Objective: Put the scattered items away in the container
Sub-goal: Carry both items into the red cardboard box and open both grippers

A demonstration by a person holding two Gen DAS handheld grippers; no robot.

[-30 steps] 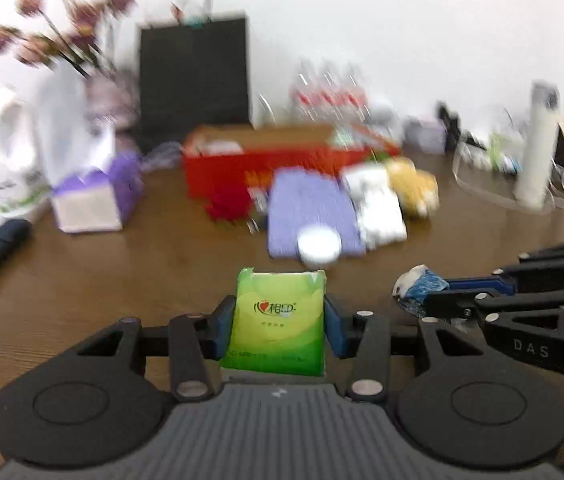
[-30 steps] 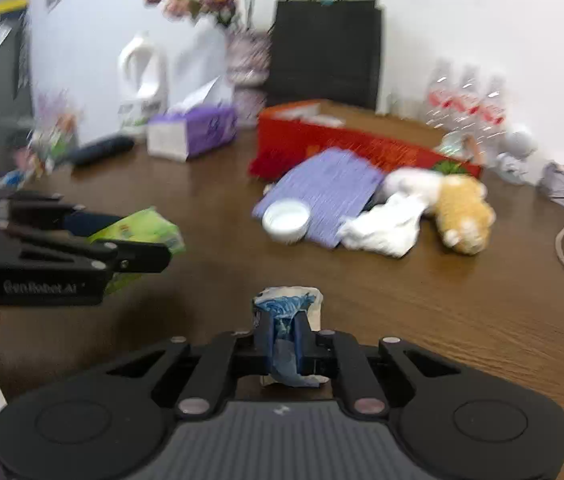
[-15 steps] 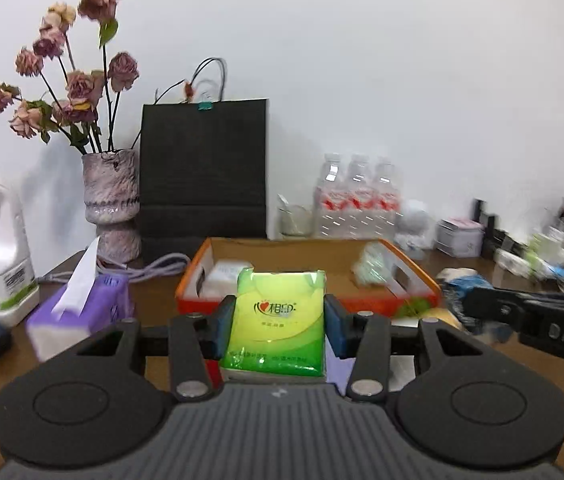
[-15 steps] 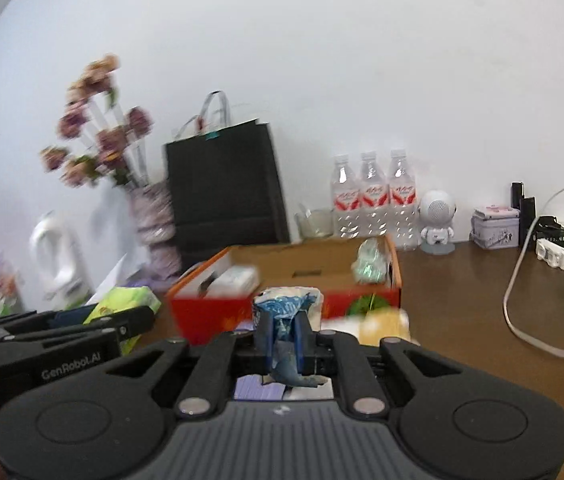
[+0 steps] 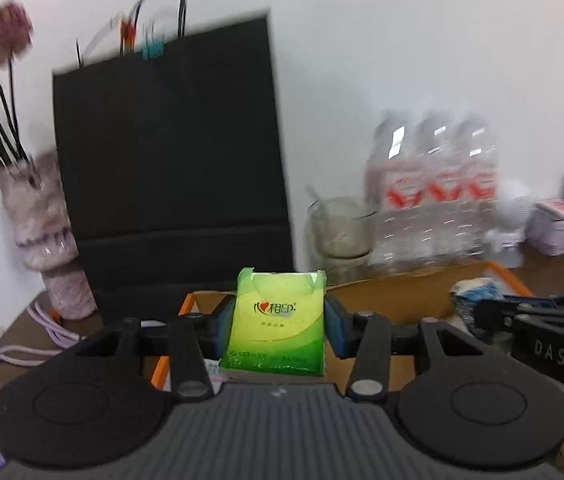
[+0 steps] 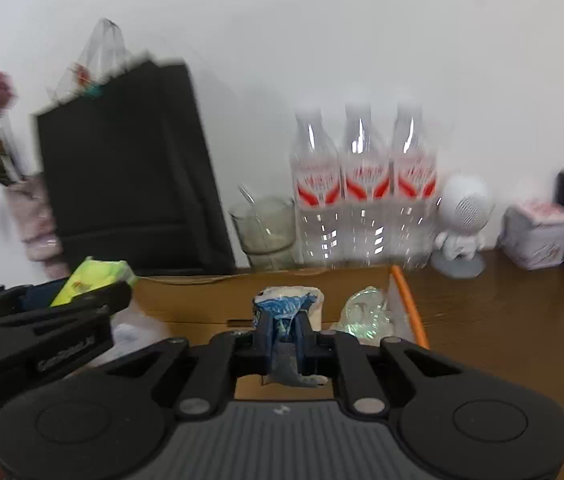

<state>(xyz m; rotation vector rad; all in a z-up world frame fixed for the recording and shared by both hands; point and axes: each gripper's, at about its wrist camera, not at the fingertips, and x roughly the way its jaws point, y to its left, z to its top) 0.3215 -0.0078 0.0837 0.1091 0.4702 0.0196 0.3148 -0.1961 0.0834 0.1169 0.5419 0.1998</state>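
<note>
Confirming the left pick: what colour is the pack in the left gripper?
Green and yellow tissue pack, clearest in the left wrist view.

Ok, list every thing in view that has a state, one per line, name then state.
left gripper: shut on the green tissue pack
green tissue pack: upright, clamped, above the box
right gripper: shut on the blue-and-white wrapper
blue-and-white wrapper: crumpled, pinched, above the box
orange cardboard box: open-topped, a clear crumpled packet inside
black paper bag: standing upright
glass cup: upright
water bottles: upright, in a row

Both grippers hover over the orange box [image 6: 408, 304]: left gripper [image 5: 280, 322] clamped partway, right gripper [image 6: 284, 330] pinched nearly closed.
</note>
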